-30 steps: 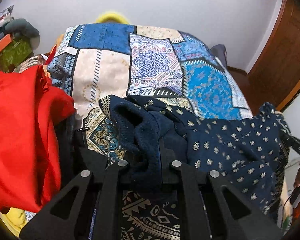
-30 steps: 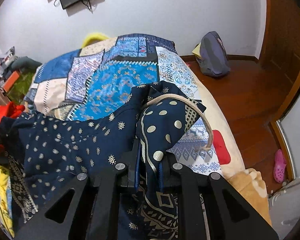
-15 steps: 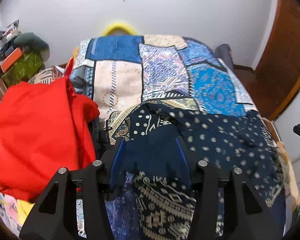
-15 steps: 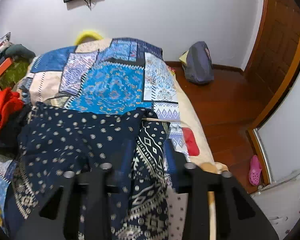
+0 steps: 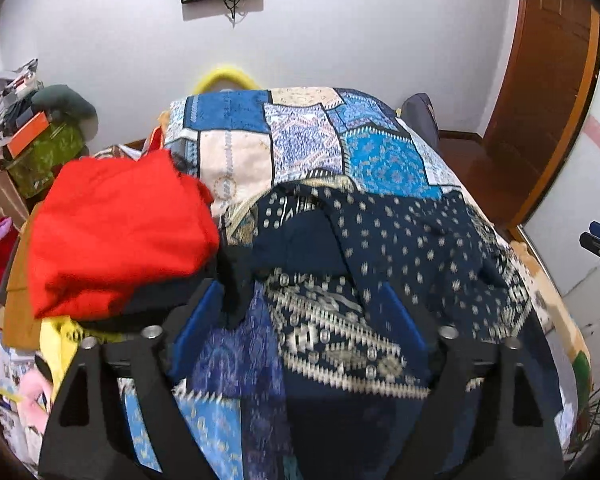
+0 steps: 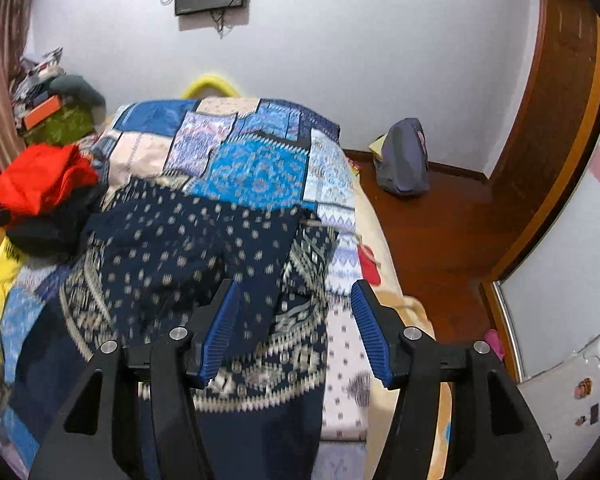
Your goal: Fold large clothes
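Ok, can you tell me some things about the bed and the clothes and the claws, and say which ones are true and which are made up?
1. Both claws are open. True: the left claw and right claw have just been opening, and neither pinches cloth.
2. The navy patterned garment lies on the patchwork bedspread. True.
3. The red garment lies on the floor by the door. False: it sits in the pile beside the navy one.
4. The grey bag is on the bed. False: it stands on the wooden floor.
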A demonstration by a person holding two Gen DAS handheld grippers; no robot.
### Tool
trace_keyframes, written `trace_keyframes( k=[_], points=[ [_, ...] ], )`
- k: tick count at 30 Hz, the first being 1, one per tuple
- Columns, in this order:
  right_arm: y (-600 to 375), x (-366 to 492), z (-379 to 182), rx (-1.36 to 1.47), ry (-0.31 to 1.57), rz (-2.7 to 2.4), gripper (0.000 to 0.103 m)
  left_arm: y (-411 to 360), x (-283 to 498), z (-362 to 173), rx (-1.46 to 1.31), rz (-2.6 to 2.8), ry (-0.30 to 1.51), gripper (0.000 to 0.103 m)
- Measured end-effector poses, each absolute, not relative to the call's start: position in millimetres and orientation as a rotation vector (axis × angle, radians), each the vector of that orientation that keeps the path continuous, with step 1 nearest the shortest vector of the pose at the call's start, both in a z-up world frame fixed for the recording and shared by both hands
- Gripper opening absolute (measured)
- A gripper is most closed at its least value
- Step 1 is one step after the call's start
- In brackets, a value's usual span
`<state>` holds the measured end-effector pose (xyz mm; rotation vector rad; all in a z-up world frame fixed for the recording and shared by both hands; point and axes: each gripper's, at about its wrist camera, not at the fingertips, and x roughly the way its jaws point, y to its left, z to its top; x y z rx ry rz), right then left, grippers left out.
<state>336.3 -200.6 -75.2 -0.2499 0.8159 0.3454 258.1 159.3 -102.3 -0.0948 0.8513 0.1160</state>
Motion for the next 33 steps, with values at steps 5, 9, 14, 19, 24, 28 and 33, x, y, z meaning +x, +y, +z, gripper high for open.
trace_keyframes(
  k=[5,9,14,19,24,28,33],
  points=[
    [-212.0,314.1,-97.7,-0.248,0.897,0.365,0.054,160.4,228.6,-128.8,-0.132,0.07,0.957,0.089],
    [-222.6,297.2,-122.1,-0.237,0.976,0.361,0.054,161.7,211.2,-162.7,-0.197,0.018,1.076,0.089],
    [-239.3,283.8,-161.1,-0.176,1.099,0.349,0.054,159.1,194.9,-202.6,-0.287,-0.026,1.179,0.089],
    [-255.1,273.2,-199.1,-0.099,1.218,0.328,0.054,154.1,187.3,-238.0,-0.404,-0.105,1.266,0.089],
    [-268.0,270.0,-228.1,0.017,1.291,0.339,0.055,146.1,183.0,-258.9,-0.467,-0.147,1.291,0.089],
    [-273.9,271.9,-228.8,0.126,1.266,0.397,0.057,142.6,177.0,-260.5,-0.511,-0.175,1.254,0.089],
    [-264.6,271.6,-228.6,0.141,1.249,0.432,0.018,126.6,170.2,-250.6,-0.459,-0.209,1.188,0.064]
  ],
)
